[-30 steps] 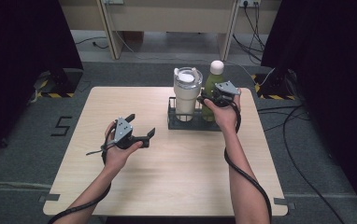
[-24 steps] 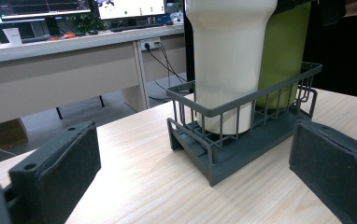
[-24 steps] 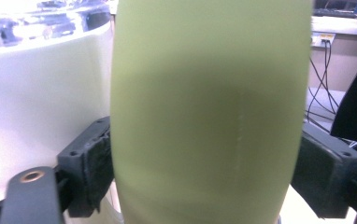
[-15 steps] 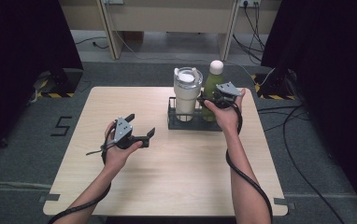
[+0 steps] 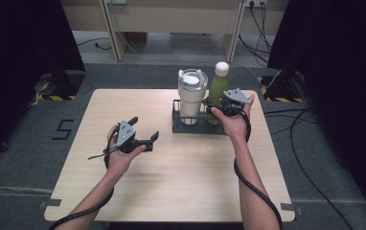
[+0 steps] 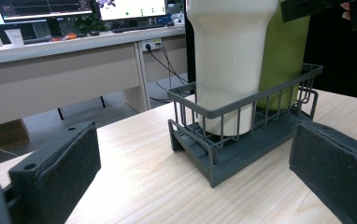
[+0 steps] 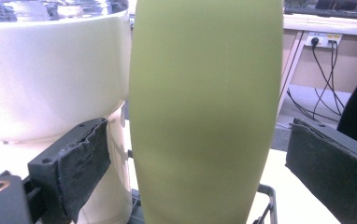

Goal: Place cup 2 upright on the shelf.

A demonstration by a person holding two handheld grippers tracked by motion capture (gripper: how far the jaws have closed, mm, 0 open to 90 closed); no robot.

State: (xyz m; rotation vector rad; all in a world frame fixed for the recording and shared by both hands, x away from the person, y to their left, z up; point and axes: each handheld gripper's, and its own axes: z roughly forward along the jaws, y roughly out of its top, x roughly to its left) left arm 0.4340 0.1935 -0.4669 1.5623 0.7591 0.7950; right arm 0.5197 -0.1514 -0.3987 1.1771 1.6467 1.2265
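A green bottle (image 5: 218,88) with a white cap stands in the right half of a dark wire rack (image 5: 195,128) at the table's far middle. A white tumbler (image 5: 192,96) with a clear lid stands to its left in the same rack. My right gripper (image 5: 217,106) reaches in from the right. Its jaws have just been opening, and the bottle (image 7: 204,116) stands between the pads with a gap on each side. My left gripper (image 5: 144,128) hovers open and empty over the table's left middle, pointing at the rack (image 6: 242,154).
The pale wooden table (image 5: 181,182) has bare surface in front of and left of the rack. Behind it stand desk legs (image 5: 111,28) and floor cables (image 5: 310,120). Dark curtains (image 5: 18,57) flank both sides.
The right gripper sits slightly lower and nearer me beside the green bottle than before. The left hand, the bottle and the tumbler have stayed where they were.
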